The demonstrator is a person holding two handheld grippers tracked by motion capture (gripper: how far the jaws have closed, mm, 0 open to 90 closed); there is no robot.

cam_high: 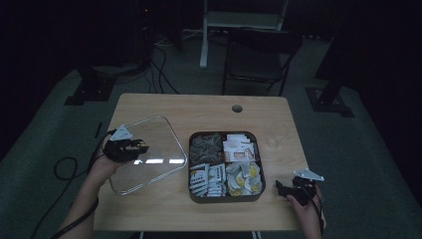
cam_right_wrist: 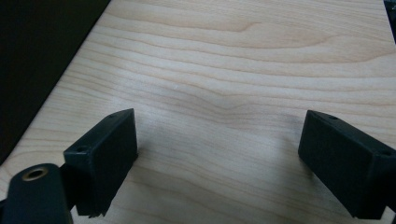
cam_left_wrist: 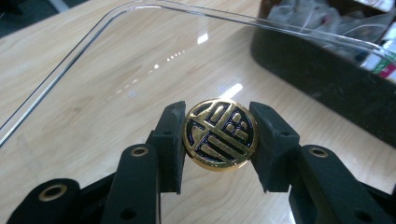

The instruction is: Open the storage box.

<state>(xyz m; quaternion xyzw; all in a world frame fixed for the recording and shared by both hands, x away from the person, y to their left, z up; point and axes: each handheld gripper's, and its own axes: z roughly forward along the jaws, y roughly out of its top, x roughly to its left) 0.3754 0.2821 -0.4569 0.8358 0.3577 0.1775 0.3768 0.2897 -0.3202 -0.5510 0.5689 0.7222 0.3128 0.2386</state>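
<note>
Lid, clear and square, held by its gold round knob in the clenched left hand-held gripper, sits tilted over the surface just left of the open snack tray; right hand-held gripper released, empty, well apart.

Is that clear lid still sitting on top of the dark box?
No, the clear lid lies on the table left of the box.

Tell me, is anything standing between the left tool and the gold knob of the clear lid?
Nothing does. The left tool is already shut on the gold knob, one black pad on each side. The clear lid sits on the table, left of the box of packets.
</note>
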